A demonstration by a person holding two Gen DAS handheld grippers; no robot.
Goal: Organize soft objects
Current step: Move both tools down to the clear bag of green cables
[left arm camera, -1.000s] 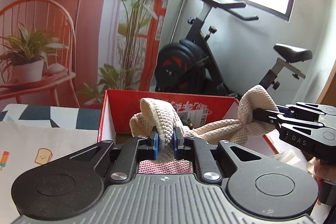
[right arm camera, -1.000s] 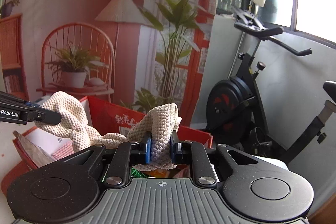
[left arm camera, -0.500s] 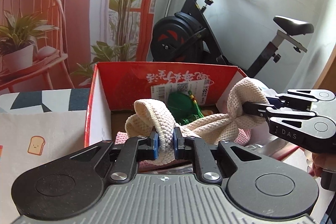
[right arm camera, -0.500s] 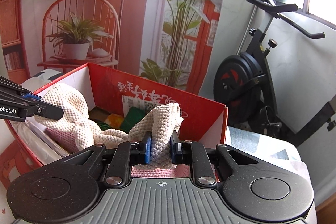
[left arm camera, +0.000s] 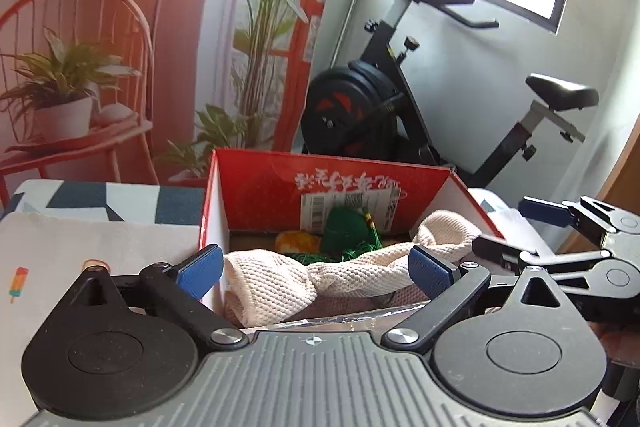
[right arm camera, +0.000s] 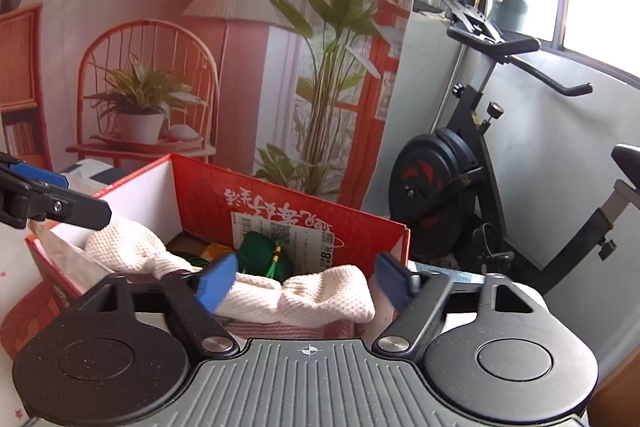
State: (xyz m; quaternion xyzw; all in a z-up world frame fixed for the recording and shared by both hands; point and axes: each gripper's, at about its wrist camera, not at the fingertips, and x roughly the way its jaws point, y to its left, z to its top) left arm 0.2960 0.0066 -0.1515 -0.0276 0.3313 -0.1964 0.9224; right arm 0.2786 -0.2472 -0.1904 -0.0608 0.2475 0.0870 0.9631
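Cream towel released into the red box

Both the left gripper and right gripper have just spread wide, holding nothing; the towel lies lengthwise along the box's near edge. Only the left view shows a pink cloth, apparently beneath it.

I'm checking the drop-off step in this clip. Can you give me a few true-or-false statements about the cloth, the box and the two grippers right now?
1. The cream cloth lies inside the red box. True.
2. The left gripper is clamped on the cloth. False: its fingers stand wide apart, having just opened, with the cloth lying loose between them.
3. The right gripper is open. True; it has just let go too.
4. The box is otherwise empty. False: a green item and an orange one sit behind the cloth.
5. An exercise bike stands behind the box. True.
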